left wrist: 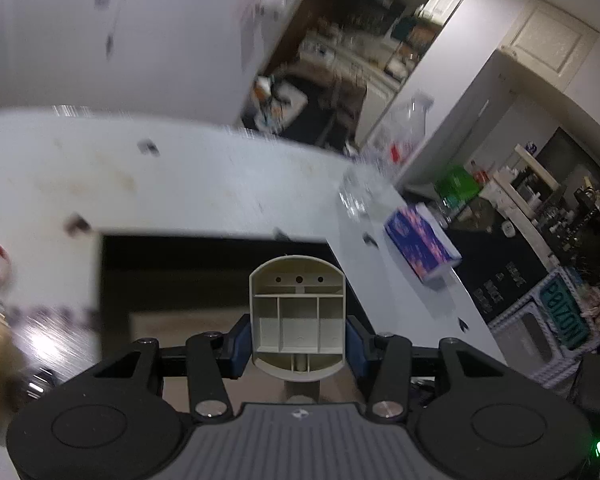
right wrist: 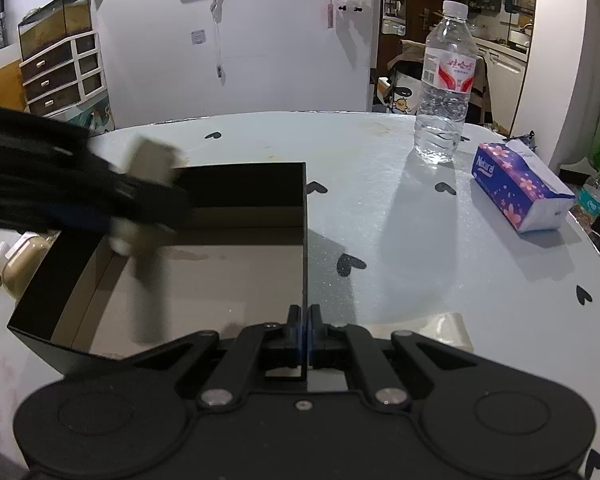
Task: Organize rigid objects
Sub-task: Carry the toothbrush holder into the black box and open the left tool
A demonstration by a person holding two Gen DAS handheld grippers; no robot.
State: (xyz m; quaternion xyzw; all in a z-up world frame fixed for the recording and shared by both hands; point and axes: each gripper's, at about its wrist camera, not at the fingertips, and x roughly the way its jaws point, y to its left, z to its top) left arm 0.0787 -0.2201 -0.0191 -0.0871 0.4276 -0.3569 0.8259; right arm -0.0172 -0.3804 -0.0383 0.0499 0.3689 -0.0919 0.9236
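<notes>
Broadly, the white table (right wrist: 400, 240) carries an open black box (right wrist: 204, 276) with a tan floor; a water bottle (right wrist: 444, 84) and a tissue pack (right wrist: 520, 192) stand well apart from it at the far right. Your right gripper (right wrist: 304, 332) is pressed together on the box's right wall, pinning the thin panel between its pads — that hand anchors the container. Your left gripper (left wrist: 298, 340) pinches a beige plastic piece (left wrist: 298, 316) across its width, blue pads touching both sides; the piece's ribbed hollow face looks back at the wrist camera and its long axis runs forward along the fingers. From the right wrist view, the left gripper enters blurred from the left, with the piece over the box's far-left part. The relation that matters: the box opening lies directly beneath and ahead of the held piece — so the likely next move is downward, with the left hand much the nearer. Other small items sit outside the box's left wall, too blurred to name.
</notes>
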